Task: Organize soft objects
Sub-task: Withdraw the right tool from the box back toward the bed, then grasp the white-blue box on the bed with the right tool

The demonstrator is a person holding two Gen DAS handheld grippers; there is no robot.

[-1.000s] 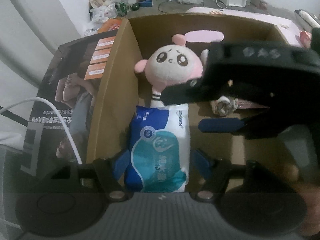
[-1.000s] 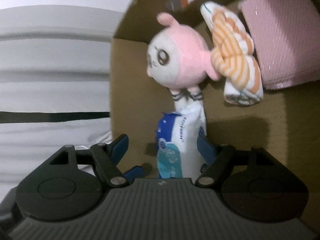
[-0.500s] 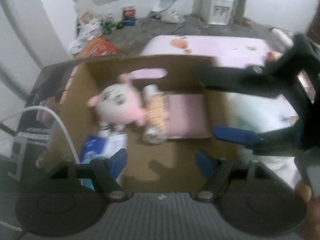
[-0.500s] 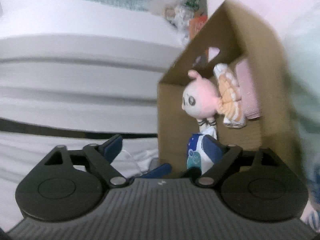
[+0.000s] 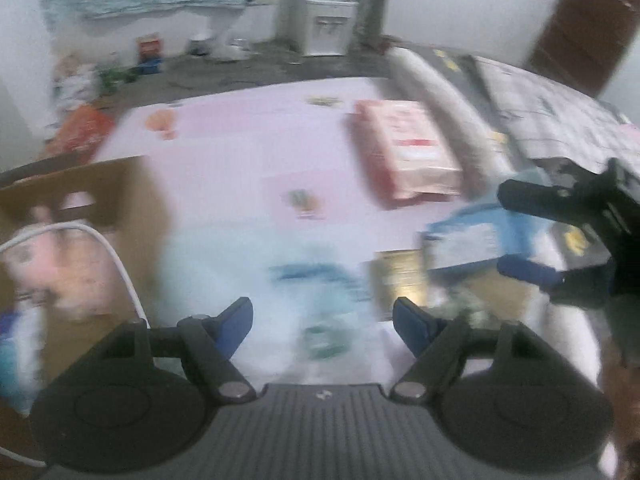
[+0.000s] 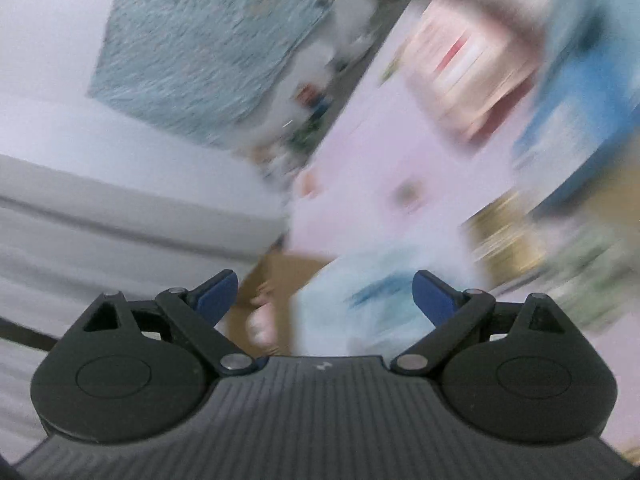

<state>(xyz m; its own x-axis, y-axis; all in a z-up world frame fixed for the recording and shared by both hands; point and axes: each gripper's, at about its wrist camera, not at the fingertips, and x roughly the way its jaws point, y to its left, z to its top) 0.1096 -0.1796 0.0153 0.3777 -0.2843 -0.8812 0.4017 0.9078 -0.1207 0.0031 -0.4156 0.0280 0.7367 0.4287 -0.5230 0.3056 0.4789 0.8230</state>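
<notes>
Both views are motion-blurred. My left gripper (image 5: pixel 322 322) is open and empty above a pale teal-and-white soft pack (image 5: pixel 316 284) on the pink table cover (image 5: pixel 240 152). The cardboard box (image 5: pixel 80 184) is at the left, with the pink plush doll (image 5: pixel 60 264) inside. My right gripper (image 5: pixel 516 232) shows at the right, open, near a blue-and-white pack (image 5: pixel 468 240). In the right wrist view my right gripper (image 6: pixel 324 292) is open and empty over the pale teal pack (image 6: pixel 376 304); the box (image 6: pixel 276 280) lies below.
A pink-red pack (image 5: pixel 408 148) lies on the far table. A gold-brown flat item (image 5: pixel 400 280) lies near the blue pack. A white cable (image 5: pixel 116 264) crosses the box. Floor clutter and a water dispenser (image 5: pixel 324 28) stand beyond the table.
Both grippers have swung right, away from the box, to the packs on the pink table. The box has slid to the left edge. Both stay open.
</notes>
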